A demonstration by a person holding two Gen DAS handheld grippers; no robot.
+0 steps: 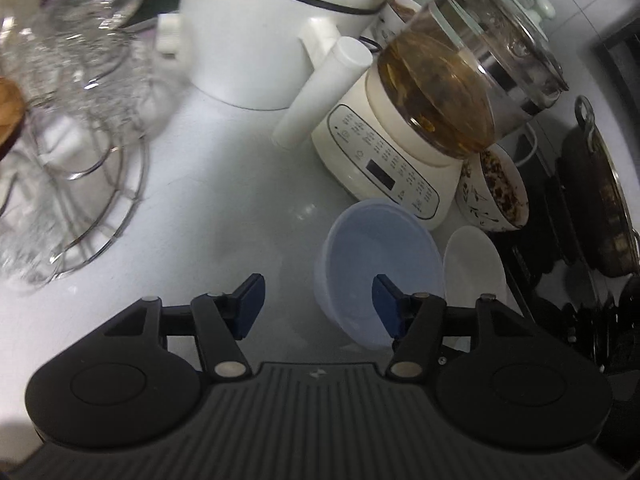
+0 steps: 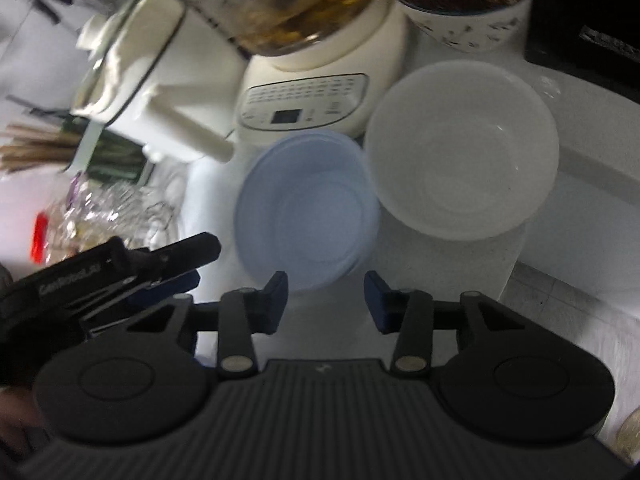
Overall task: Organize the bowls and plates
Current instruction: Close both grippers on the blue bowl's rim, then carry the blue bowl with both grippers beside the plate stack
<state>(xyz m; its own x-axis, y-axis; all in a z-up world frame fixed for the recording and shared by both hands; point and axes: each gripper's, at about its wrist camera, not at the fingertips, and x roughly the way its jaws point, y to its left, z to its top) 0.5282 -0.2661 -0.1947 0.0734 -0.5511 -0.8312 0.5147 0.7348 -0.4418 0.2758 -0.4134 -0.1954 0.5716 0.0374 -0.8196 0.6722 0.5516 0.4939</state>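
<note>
Right wrist | blue bowl (image 2: 308,212) beside white bowl (image 2: 460,148) | fingers (image 2: 276,300) apart

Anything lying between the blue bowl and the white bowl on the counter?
Nothing. In the right wrist view the blue bowl and white bowl sit side by side, rims about touching; the left wrist view also shows nothing between them.

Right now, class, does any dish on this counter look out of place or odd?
Yes: the patterned bowl beside the kettle base holds dark, speckled leftovers, while the blue bowl and white bowl sit empty.
</note>
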